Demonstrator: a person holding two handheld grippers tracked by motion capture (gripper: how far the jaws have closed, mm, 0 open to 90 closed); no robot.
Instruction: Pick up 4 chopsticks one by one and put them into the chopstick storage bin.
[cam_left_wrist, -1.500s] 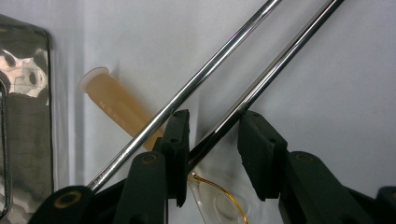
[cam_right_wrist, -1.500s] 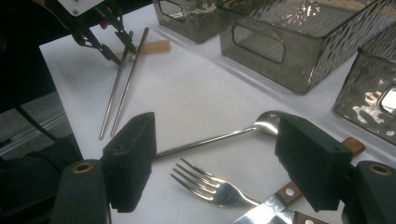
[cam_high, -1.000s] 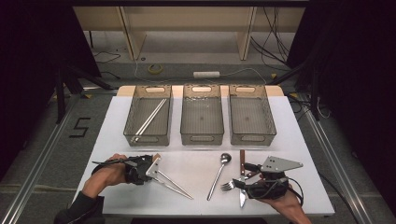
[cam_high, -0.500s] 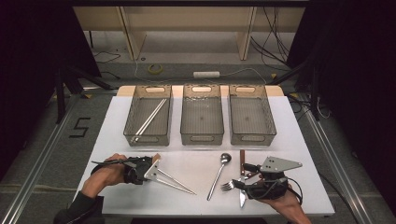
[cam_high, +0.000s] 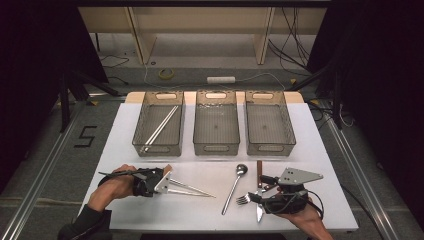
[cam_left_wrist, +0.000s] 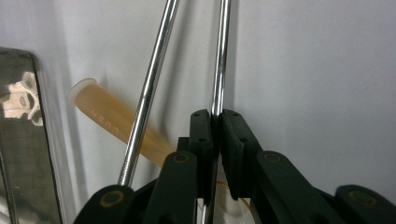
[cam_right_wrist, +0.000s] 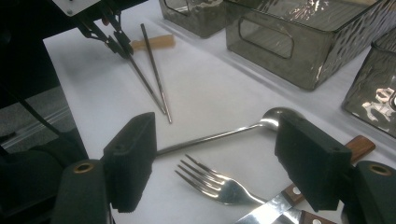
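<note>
Clamping one chopstick (cam_left_wrist: 219, 56), the left hand-held gripper (cam_high: 159, 182) holds it apparently flat, tip pointing right.

Glossy metal chopsticks (cam_left_wrist: 150, 84), matt black plastic tongs (cam_left_wrist: 217, 122), wooden-handled knife (cam_right_wrist: 322, 186).

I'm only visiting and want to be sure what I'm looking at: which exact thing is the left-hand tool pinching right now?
Start at the white table, at its near left corner below the three clear bins. Two thin metal chopsticks lie there, fanning toward the spoon. The left hand-held gripper has just been closing and is shut on one chopstick; its twin lies loose beside the jaws, crossing a small tan holder.
</note>
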